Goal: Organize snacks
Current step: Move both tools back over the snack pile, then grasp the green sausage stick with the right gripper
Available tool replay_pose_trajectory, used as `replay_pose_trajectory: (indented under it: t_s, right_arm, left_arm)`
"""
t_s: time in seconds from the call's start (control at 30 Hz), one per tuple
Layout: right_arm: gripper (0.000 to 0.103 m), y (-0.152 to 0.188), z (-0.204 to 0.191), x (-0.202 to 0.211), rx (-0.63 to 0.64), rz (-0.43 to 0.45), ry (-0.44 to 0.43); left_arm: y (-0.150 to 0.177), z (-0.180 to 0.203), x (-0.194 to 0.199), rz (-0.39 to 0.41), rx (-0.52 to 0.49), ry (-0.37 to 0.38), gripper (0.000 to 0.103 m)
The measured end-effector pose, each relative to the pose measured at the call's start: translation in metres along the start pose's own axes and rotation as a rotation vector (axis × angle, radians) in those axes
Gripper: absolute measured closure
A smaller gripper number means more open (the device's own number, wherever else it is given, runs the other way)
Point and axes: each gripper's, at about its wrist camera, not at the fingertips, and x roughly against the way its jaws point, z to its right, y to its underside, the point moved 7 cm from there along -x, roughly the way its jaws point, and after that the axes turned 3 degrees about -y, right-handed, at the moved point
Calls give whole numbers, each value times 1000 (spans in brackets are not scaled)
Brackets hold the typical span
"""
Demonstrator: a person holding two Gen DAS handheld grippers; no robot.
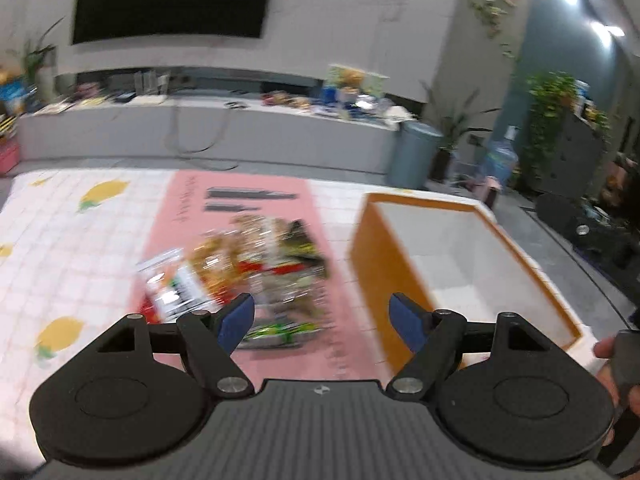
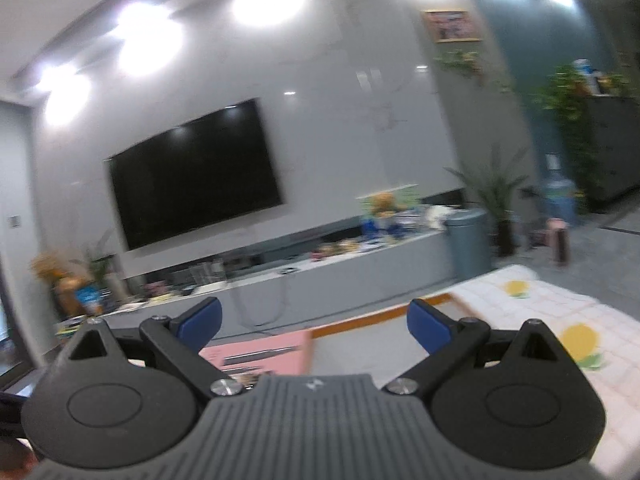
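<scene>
1. Left gripper (image 1: 322, 316): jaws spread wide, blue pads apart, nothing between them. It hangs tilted down over the table, above the gap between the snack pile and the box.
2. Snack packets (image 1: 240, 268): a blurred heap of several bright wrappers, lying on the pink mat (image 1: 192, 200), just ahead and left of the left gripper. Individual packets cannot be told apart.
3. Box (image 1: 452, 248): orange outer walls, white inside, open top, standing just right of the pink mat. What can be seen of its interior shows no snacks.
4. Tablecloth (image 1: 80, 232): white grid with yellow lemon prints, under both mat and box.
5. Right gripper (image 2: 314, 324): jaws wide apart, holding nothing, pointing nearly level toward the far wall. Only the pink mat's far end and the box's orange rim (image 2: 380, 314) show below it.
6. Background: dark TV (image 2: 196, 176) on the wall, a long low grey cabinet (image 1: 200, 136) with clutter on top.
7. A hand (image 1: 608, 354) shows at the right edge of the left wrist view.
</scene>
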Motion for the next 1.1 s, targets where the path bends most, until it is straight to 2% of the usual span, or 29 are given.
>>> replay_pose_trajectory:
  t_s: [0.1, 0.23, 0.5, 0.6, 0.63, 0.73, 0.83, 1.0, 1.1]
  right_arm:
    - [6, 11, -27, -9, 18, -24, -98]
    - [6, 33, -60, -21, 58, -82, -184]
    - [7, 86, -99, -58, 232, -252, -189]
    - [8, 112, -105, -82, 323, -336, -138]
    - [10, 122, -108, -90, 382, -362, -136]
    - [30, 149, -117, -109, 615, -449, -174]
    - [30, 174, -115, -121, 809, -509, -200]
    - [30, 192, -103, -153, 843, -576, -187]
    - [31, 195, -98, -164, 805, -597, -188]
  left_arm:
    - [7, -31, 4, -3, 45, -40, 13]
    - [15, -68, 5, -10, 107, -75, 13]
    - [33, -131, -8, -66, 222, -131, 13]
    - [38, -147, -10, -86, 233, -142, 13]
    - [38, -150, -11, -89, 234, -141, 13]
    - [38, -152, -14, -100, 233, -146, 13]
    - [40, -152, -15, -114, 221, -150, 13]
    - [41, -148, -14, -116, 202, -157, 13]
    - [42, -146, -16, -125, 199, -154, 13]
